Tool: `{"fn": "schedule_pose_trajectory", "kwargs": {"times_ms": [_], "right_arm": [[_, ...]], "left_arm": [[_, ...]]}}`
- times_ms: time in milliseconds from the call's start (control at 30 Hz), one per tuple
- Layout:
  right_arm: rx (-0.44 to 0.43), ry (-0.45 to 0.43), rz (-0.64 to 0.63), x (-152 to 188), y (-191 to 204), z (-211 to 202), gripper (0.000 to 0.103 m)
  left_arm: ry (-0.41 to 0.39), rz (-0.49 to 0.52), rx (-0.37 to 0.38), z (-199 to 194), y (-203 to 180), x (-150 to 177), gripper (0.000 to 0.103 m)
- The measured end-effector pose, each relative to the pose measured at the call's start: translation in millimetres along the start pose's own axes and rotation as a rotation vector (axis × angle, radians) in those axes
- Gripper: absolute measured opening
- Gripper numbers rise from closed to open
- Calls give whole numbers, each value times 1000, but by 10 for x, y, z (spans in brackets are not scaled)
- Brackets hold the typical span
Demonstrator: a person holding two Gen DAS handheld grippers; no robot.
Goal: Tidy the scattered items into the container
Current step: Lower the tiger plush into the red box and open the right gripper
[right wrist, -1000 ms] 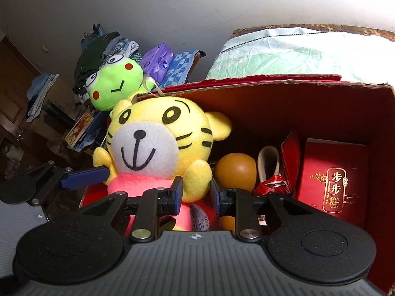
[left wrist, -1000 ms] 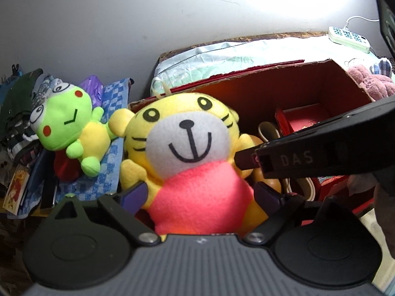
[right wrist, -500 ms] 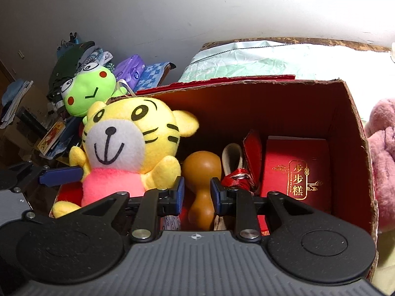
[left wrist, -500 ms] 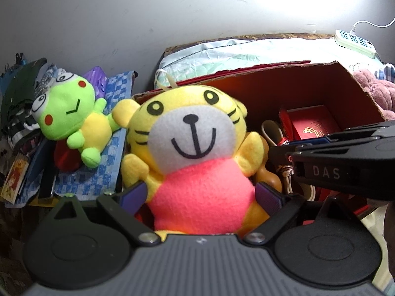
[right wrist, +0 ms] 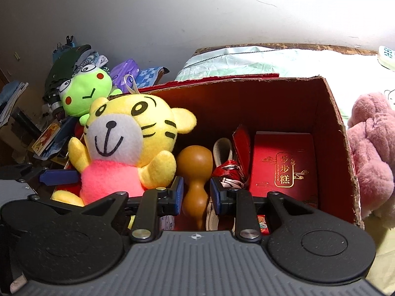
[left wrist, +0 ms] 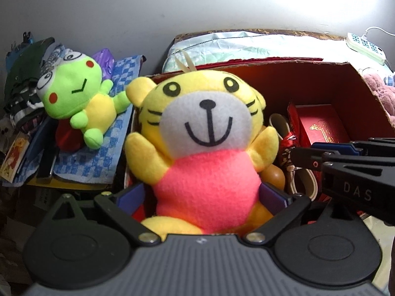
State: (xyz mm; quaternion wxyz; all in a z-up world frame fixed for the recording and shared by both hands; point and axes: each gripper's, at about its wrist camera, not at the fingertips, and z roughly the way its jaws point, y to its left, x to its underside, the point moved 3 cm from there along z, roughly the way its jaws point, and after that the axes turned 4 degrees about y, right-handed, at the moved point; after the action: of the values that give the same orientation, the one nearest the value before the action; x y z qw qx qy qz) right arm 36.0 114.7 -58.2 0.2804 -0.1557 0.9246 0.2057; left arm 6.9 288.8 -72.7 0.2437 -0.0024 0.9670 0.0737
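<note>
Between the left gripper's (left wrist: pixel 201 197) just-opening jaws (spread wide) sits the tiger plush (left wrist: pixel 205 148).

Yellow tiger plush (left wrist: pixel 205 143), pink shirt, upright at left end of red cardboard box (right wrist: pixel 330 113).

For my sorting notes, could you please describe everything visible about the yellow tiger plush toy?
The yellow tiger plush is soft fleece with a white muzzle, black stitched smile, whisker stripes, round ears, a pink body and a pale hanging loop on its head. It sits upright at the left end of the red cardboard box, arms raised, beside a brown gourd. The left gripper straddles its body; its jaws have just been opening, and its pads look clear of the fleece.
</note>
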Motion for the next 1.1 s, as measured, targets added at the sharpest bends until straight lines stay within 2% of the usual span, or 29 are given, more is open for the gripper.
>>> {"fn": "schedule_pose_trajectory", "kwargs": {"times_ms": [300, 667, 767, 900, 1100], "right_arm": [[13, -29, 4, -8, -25, -101, 27], [8, -61, 14, -2, -55, -229, 28], [10, -67, 21, 1, -78, -261, 28], [14, -72, 27, 20, -94, -304, 29], [18, -77, 19, 47, -50, -344, 29]], "left_arm": [[-15, -18, -22, -110, 2, -14, 99], [-9, -15, -85, -80, -66, -42, 97], [-25, -7, -115, -141, -97, -54, 99], [-59, 8, -191, -239, -107, -71, 100], [-66, -3, -192, -314, -93, -55, 100]]}}
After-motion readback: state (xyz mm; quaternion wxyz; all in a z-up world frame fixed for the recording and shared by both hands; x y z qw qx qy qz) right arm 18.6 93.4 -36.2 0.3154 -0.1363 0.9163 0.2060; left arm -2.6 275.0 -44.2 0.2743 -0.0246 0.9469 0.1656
